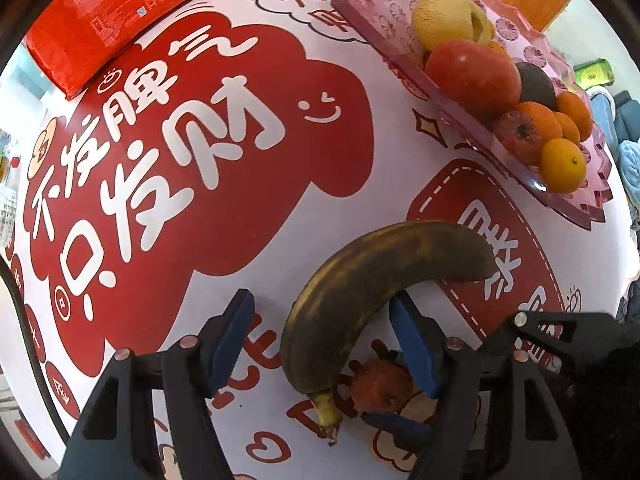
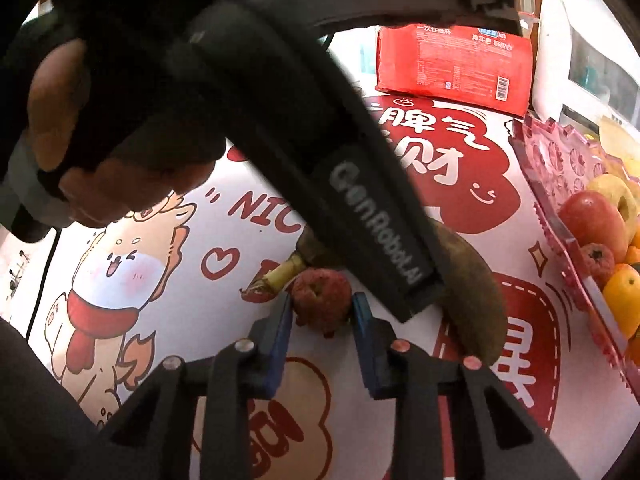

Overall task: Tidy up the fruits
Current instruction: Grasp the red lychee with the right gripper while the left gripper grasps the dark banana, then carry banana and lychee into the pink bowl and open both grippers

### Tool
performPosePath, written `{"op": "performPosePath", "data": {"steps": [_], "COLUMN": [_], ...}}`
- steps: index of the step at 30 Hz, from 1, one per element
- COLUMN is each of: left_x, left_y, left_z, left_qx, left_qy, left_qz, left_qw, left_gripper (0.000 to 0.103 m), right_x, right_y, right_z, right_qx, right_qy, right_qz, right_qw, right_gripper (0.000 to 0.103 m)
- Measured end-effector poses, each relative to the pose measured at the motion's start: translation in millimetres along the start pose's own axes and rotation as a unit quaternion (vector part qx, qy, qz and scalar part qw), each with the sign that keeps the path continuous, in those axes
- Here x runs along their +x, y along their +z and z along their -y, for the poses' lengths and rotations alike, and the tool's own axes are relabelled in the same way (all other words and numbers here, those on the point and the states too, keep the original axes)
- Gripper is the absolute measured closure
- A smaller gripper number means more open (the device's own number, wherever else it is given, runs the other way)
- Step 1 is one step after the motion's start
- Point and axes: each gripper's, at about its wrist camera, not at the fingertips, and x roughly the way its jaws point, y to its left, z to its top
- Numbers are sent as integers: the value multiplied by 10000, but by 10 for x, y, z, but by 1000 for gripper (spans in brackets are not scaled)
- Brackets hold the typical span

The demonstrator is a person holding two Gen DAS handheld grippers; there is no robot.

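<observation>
Right wrist alone shows fingers (image 2: 362, 312) pinching the lychee (image 2: 320, 300).

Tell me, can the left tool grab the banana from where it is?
Probably yes. The left tool hangs right over the banana with a finger on each side, and nothing lies on top of it. The right tool, shut on the little red fruit, works close beside its stem.

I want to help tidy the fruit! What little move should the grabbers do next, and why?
Probably lift the small red fruit toward the pink tray. The right gripper is shut on it, the other fruits already sit in the tray, and the left gripper stands open around the banana.
</observation>
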Motion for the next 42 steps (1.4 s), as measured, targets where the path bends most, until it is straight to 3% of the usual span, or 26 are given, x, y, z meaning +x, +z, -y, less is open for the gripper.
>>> {"op": "performPosePath", "data": {"steps": [7, 9, 13, 24, 34, 42], "left_x": [3, -17, -58, -234, -570, -942], "left_y": [-32, -58, -110, -390, -748, -1006], "left_z": [76, 116, 185, 60, -10, -71], "left_qx": [402, 544, 672, 261, -305, -1054], "left_qy": [-9, -107, -88, -196, -65, -113], "left_qz": [343, 497, 671, 1324, 1711, 2048], "left_qw": [9986, 9972, 9954, 9907, 9848, 9730], "left_gripper": [40, 55, 60, 71, 71, 71], "right_x": [-134, -170, -252, -344, -492, -693], "right_y": [-9, -25, -66, -173, -238, -260], "right_z": [204, 205, 252, 303, 305, 256], "right_qx": [183, 193, 213, 375, 507, 564], "right_qy": [-63, -123, -135, -249, -319, -325], "right_qz": [16, 27, 17, 4, 55, 226], "right_qw": [9998, 9997, 9997, 9990, 9982, 9976], "right_gripper": [73, 73, 73, 73, 73, 73]}}
